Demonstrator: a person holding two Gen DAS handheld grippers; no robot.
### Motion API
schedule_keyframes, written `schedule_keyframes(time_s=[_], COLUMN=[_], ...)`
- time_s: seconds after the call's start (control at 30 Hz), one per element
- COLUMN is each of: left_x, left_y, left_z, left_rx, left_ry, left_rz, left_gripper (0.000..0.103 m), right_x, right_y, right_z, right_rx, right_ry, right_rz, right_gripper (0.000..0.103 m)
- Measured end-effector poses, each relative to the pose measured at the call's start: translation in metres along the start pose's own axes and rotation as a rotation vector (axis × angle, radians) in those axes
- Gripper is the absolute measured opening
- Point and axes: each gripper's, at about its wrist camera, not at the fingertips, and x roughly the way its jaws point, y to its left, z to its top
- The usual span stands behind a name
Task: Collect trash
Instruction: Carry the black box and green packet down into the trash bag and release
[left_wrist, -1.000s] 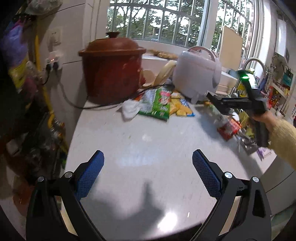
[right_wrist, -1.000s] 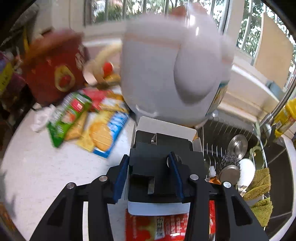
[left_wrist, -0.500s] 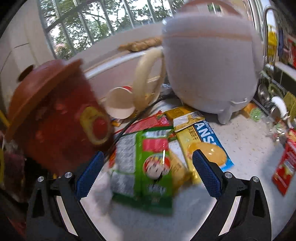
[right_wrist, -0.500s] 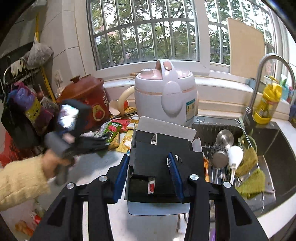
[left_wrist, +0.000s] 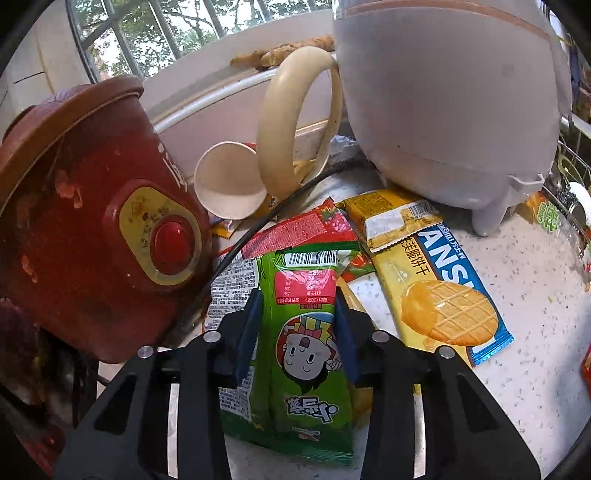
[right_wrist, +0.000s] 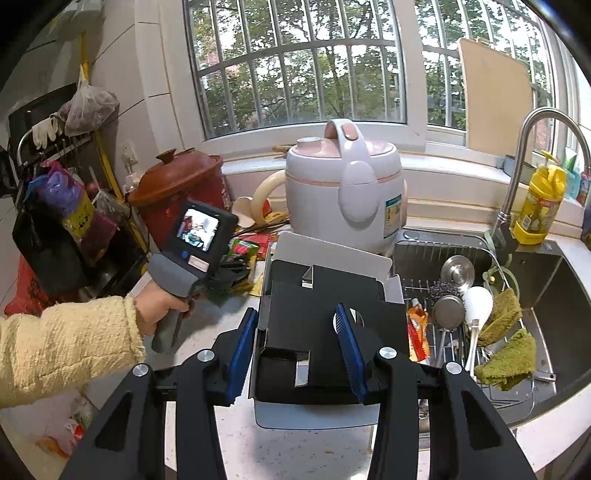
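**Left jaws close on the green snack wrapper**

The left gripper (left_wrist: 298, 328) has just been closing its jaws, and the green snack wrapper (left_wrist: 306, 354) now sits pinched between the 2 blue pads, lying on the speckled counter (left_wrist: 535, 295) beside the red slow cooker (left_wrist: 92, 236). The right gripper (right_wrist: 297, 350) clasps the black cardboard box (right_wrist: 325, 332) above the counter. A good lift goes straight up, clear of the black cord (left_wrist: 280, 210) and the yellow biscuit wrapper (left_wrist: 436, 284), then over the box.

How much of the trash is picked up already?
Just started. The right gripper holds the black box; it looks empty. The left gripper has just closed on the green wrapper. The yellow biscuit wrapper, red wrapper and paper cup remain.
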Motion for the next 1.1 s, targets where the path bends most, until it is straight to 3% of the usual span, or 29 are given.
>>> schedule_keyframes(time_s=[0.1,0.23,0.43,0.6,0.83,0.93,1.1], left_x=[-0.016,-0.048,-0.124,-0.207,-0.296,-0.315,-0.337], left_y=[0.000,0.002,0.027,0.059,0.096,0.101,0.095], left_z=[-0.005,-0.016,-0.043,-0.086,-0.164,-0.203,-0.268], left_rx=[-0.005,-0.013,-0.092,-0.139,-0.203,-0.243,-0.274], left_ry=[-0.048,-0.121,-0.221,-0.287,-0.261,-0.226,-0.096], left_rz=[0.006,-0.017,-0.139,-0.221,-0.307,-0.357,-0.427], left_gripper=[0.023,0.019,0.019,0.019,0.019,0.019,0.019], right_x=[-0.002,-0.002,-0.002,-0.006,-0.027,-0.041,-0.057], right_y=[0.003,0.011,0.032,0.057,0.101,0.120,0.145], right_z=[0.002,0.005,0.009,0.008,-0.016,-0.042,-0.095], right_rx=[0.000,-0.011,-0.045,-0.086,-0.155,-0.144,-0.133], right_ry=[-0.010,-0.022,-0.047,-0.060,-0.031,0.007,0.125], right_rz=[0.011,0.029,0.057,0.097,0.164,0.201,0.249], right_gripper=[0.044,0.044,0.044,0.044,0.044,0.044,0.044])
